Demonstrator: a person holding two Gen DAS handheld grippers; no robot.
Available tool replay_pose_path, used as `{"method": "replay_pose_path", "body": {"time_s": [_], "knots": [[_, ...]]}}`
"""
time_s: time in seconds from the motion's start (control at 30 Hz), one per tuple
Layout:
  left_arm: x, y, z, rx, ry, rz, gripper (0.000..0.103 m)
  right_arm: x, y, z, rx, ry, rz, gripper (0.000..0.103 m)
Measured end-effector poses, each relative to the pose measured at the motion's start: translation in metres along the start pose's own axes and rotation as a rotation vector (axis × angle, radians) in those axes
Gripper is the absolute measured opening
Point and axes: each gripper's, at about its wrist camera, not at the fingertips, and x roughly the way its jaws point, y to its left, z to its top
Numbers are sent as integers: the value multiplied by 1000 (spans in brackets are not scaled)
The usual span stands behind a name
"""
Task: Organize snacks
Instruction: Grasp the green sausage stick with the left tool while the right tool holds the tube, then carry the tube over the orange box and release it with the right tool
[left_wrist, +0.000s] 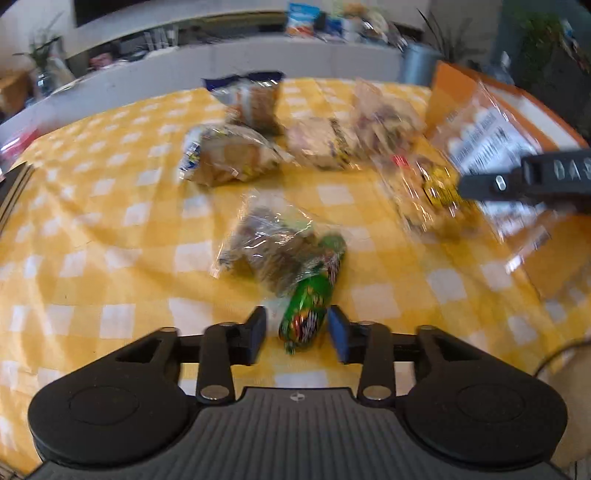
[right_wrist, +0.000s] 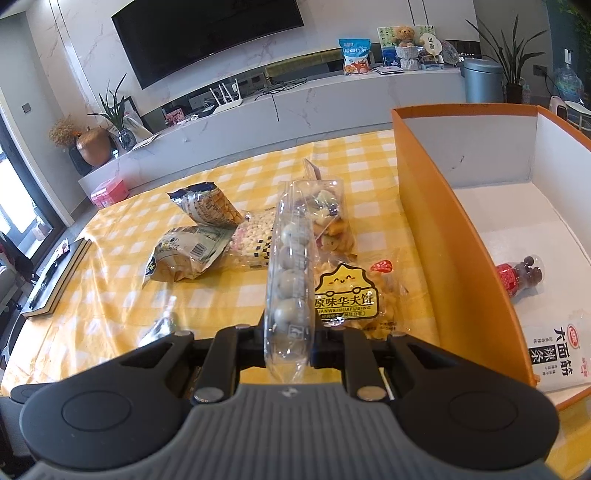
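Observation:
My left gripper (left_wrist: 296, 334) is open, its blue pads on either side of a green snack packet (left_wrist: 314, 295) lying on the yellow checked tablecloth (left_wrist: 110, 229). A clear bag of brown snacks (left_wrist: 266, 243) lies just beyond it. My right gripper (right_wrist: 289, 341) is shut on a clear pack of round eggs (right_wrist: 291, 273) and holds it raised above the table, left of the orange box (right_wrist: 443, 236). The right gripper also shows in the left wrist view (left_wrist: 524, 181) with that pack (left_wrist: 491, 147).
The orange box holds a red-labelled bottle (right_wrist: 517, 277) and a white packet (right_wrist: 557, 354). On the cloth lie a yellow waffle bag (right_wrist: 347, 299), a mixed biscuit bag (right_wrist: 328, 225), a white puff bag (right_wrist: 251, 240) and two foil bags (right_wrist: 188, 254). A flat box (right_wrist: 55, 277) sits at the table's left edge.

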Motion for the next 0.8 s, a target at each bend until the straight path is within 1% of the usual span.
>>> {"method": "replay_pose_path", "body": {"time_s": [0.07, 0.2, 0.37, 0.43, 0.5, 0.53, 0.63, 0.8], "knots": [[3, 1, 2, -6, -7, -28, 59, 0, -1, -1, 10, 4, -2, 15], [11, -1, 4, -9, 15, -81, 60, 2, -4, -1, 24, 11, -1, 15], [18, -8, 10, 20, 8, -104, 60, 4, -7, 0, 20, 19, 3, 15], [20, -12, 12, 30, -1, -93, 56, 4, -7, -1, 25, 20, 1, 15], [20, -18, 12, 73, -9, -29, 31, 4, -6, -1, 23, 19, 2, 15], [19, -19, 11, 86, -12, -19, 30, 3, -6, -1, 23, 18, 2, 15], [13, -15, 7, 81, -9, -42, 25, 2, -6, 0, 24, 13, -2, 15], [2, -14, 3, 96, 35, -79, 25, 2, -6, 0, 24, 15, -4, 15]]}}
